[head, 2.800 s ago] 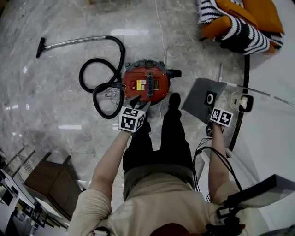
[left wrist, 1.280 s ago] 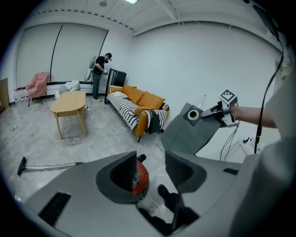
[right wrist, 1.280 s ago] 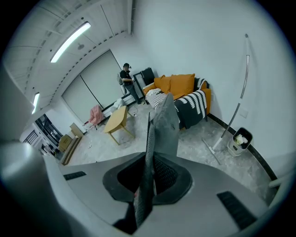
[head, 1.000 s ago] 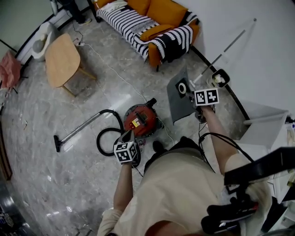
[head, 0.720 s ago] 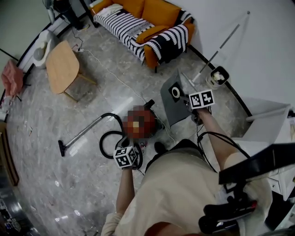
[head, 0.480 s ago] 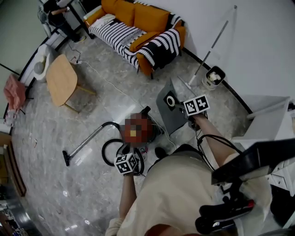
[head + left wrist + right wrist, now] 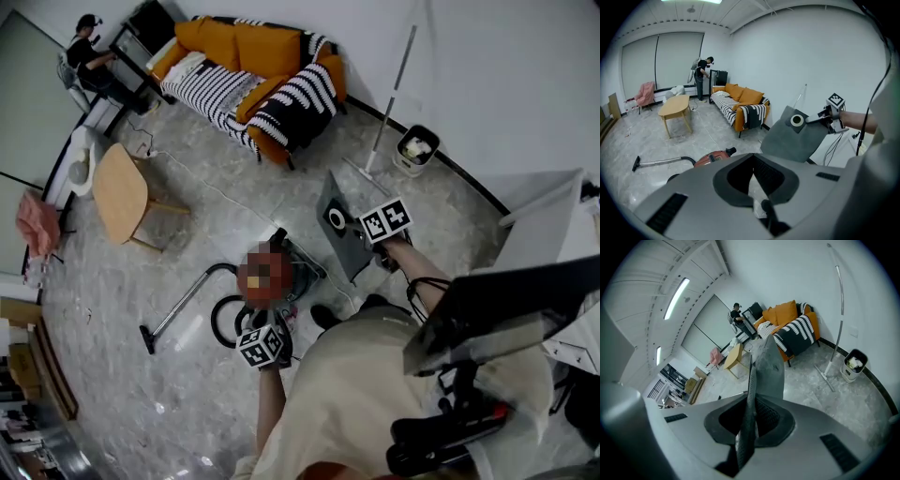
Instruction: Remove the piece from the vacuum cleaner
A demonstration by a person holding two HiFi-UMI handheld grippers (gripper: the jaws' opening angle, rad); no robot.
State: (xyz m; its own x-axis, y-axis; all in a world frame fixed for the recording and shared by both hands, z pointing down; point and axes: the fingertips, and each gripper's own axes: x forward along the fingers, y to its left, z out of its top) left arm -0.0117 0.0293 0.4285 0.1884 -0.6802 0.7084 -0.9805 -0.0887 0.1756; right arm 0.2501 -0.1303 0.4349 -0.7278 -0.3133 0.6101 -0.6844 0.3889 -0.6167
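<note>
The red vacuum cleaner (image 7: pixel 298 257) stands on the marble floor, partly under a mosaic patch; it also shows in the left gripper view (image 7: pixel 712 157). Its black hose (image 7: pixel 223 321) coils beside it. The removed piece is a flat grey dust bag (image 7: pixel 339 236) with a round-holed collar. It hangs in the air to the right of the vacuum, with my right gripper (image 7: pixel 367 231) shut on its edge. In the right gripper view the bag (image 7: pixel 768 363) runs edge-on between the jaws. My left gripper (image 7: pixel 272 323) is shut and holds nothing, just in front of the vacuum.
An orange sofa (image 7: pixel 246 45) with a striped blanket stands at the back. A wooden table (image 7: pixel 118 193) is at the left, and a bin (image 7: pixel 413 148) and a mop pole (image 7: pixel 397 79) are by the wall. A person (image 7: pixel 88 54) is at a desk far left. White furniture (image 7: pixel 546 223) is at the right.
The left gripper has come off the vacuum's top and drawn back toward me. The right gripper has carried the bag along, still gripped. The head view has pulled back, showing more of the room.
</note>
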